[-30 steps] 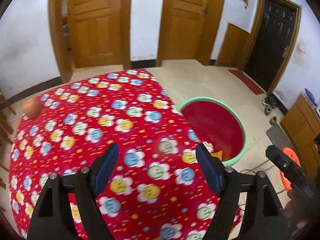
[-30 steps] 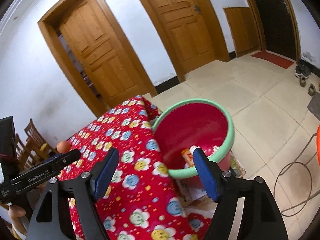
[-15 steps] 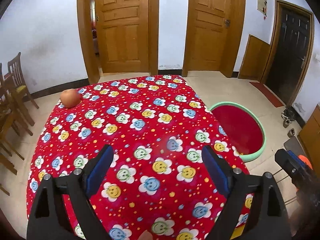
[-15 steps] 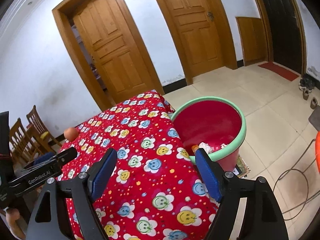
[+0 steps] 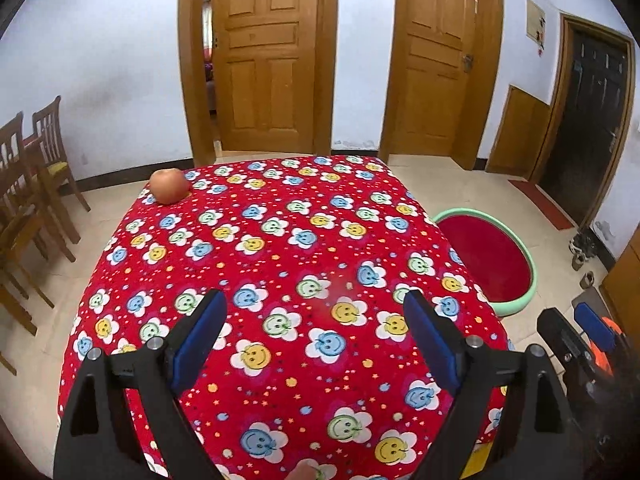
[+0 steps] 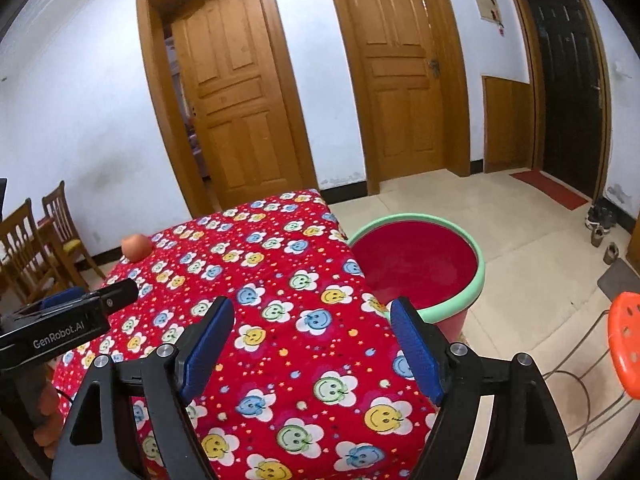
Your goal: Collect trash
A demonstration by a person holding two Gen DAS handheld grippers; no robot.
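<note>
A red bin with a green rim (image 5: pixel 516 248) stands on the floor at the right side of the table; it also shows in the right wrist view (image 6: pixel 478 256). Its contents are hidden from both views now. My left gripper (image 5: pixel 316 328) is open and empty above the near part of the red smiley-flower tablecloth (image 5: pixel 280 240). My right gripper (image 6: pixel 312 336) is open and empty above the cloth's near right corner (image 6: pixel 280 280), just short of the bin. An apple (image 5: pixel 169 185) sits at the table's far left corner, also in the right wrist view (image 6: pixel 136 247).
Wooden chairs (image 5: pixel 28 184) stand left of the table. Two wooden doors (image 5: pixel 266 52) and a dark door (image 5: pixel 588 120) line the far wall. An orange stool (image 6: pixel 626 344) stands at the right. Shoes (image 6: pixel 600 226) lie near the dark door.
Both grippers have pulled back and up from the bin, so more of the table and room shows. The trash in the bin has dropped out of sight. Both stay open.
</note>
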